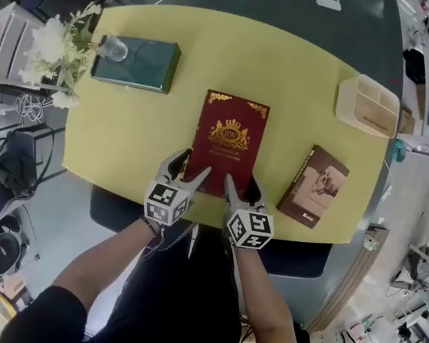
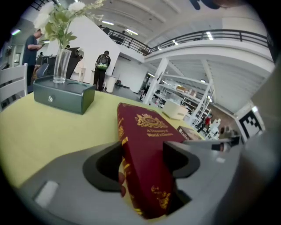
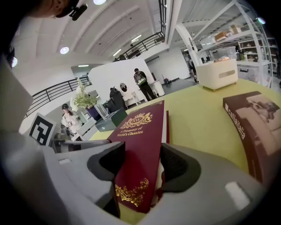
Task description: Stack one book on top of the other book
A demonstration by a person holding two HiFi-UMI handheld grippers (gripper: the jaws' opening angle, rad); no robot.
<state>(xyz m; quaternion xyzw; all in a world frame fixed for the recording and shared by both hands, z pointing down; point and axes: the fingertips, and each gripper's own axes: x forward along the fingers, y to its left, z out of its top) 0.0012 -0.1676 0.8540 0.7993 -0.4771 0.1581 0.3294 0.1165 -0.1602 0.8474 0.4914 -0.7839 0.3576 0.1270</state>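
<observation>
Here we see a yellow table [image 1: 133, 133] with the larger book, a maroon hardcover [image 1: 228, 129], lying flat at its middle near the front edge, spine to the left. Its cover carries a gold crest, gold corner ornaments and the title "A Treasury of World's Classics". The smaller brown book [image 1: 316, 184], with a pale picture on its cover, lies flat and well apart to the right, turned at a slant. Our left gripper [image 1: 197, 161] has its jaws spread wide, straddling the maroon hardcover's near left corner without clamping it. Our right gripper [image 1: 241, 178] is likewise released, jaws wide, around the near right corner, where the page edges show.
</observation>
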